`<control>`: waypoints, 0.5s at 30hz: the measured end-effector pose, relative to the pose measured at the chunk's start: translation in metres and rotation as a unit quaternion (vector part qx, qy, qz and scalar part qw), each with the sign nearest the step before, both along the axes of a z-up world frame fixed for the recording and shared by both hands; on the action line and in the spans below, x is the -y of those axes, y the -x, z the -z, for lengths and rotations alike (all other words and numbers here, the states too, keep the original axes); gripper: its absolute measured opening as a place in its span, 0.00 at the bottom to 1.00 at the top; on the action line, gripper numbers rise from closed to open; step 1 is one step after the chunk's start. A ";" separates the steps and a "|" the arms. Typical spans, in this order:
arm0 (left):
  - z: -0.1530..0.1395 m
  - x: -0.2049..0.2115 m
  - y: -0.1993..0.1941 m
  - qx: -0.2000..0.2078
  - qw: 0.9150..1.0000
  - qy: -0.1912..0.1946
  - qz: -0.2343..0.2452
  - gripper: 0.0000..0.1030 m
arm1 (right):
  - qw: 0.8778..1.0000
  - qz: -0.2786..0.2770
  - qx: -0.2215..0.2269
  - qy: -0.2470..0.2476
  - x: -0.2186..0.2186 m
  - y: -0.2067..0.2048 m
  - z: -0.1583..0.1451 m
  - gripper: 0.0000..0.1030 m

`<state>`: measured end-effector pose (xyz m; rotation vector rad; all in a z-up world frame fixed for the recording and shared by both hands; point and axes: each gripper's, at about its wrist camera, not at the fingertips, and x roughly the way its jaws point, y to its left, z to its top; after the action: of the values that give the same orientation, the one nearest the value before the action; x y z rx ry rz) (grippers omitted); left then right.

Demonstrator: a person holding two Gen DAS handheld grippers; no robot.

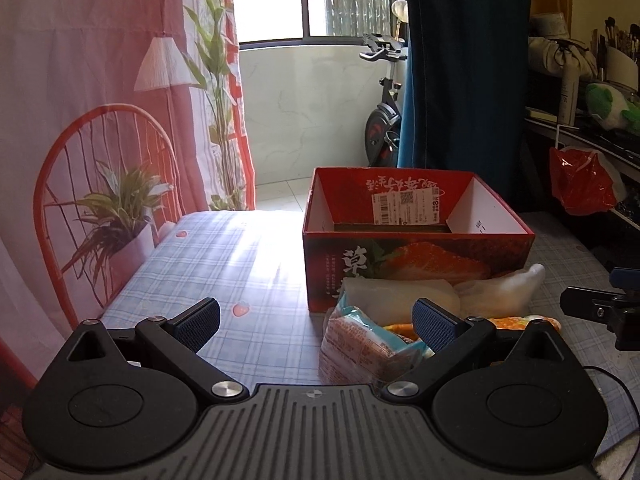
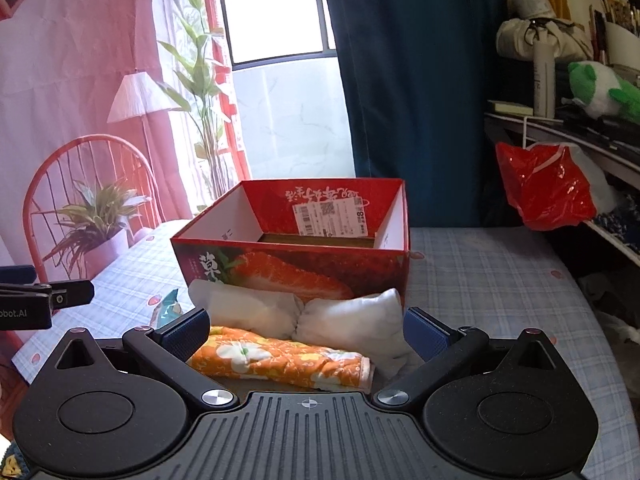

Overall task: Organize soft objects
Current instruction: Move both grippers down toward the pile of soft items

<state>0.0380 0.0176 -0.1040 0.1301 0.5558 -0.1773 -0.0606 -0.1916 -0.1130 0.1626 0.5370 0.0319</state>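
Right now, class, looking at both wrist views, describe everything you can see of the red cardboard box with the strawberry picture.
The red cardboard box with the strawberry picture stands upright and open-topped on the checked blue tablecloth. Its front shows a large strawberry and white characters; the inner side walls are white, and the red back wall carries a white barcode label. Nothing soft shows inside. Two white cloth bundles lie against its front; neither tool touches it.
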 end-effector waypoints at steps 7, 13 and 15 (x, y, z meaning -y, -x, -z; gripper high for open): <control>0.006 -0.001 0.004 -0.007 0.999 0.041 0.030 0.98 | 1.000 -0.003 -0.012 -0.026 0.010 0.000 0.008 1.00; 0.017 0.004 0.002 -0.029 0.996 0.061 0.059 0.83 | 0.998 -0.013 -0.034 -0.042 0.014 0.005 0.025 0.97; 0.023 0.006 0.000 -0.043 0.995 0.068 0.065 0.77 | 0.998 -0.017 -0.043 -0.047 0.014 0.006 0.031 0.92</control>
<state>0.0382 0.0117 -0.1268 0.0269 0.6190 -0.3470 -0.0671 -0.2059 -0.1439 0.2465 0.6251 0.0841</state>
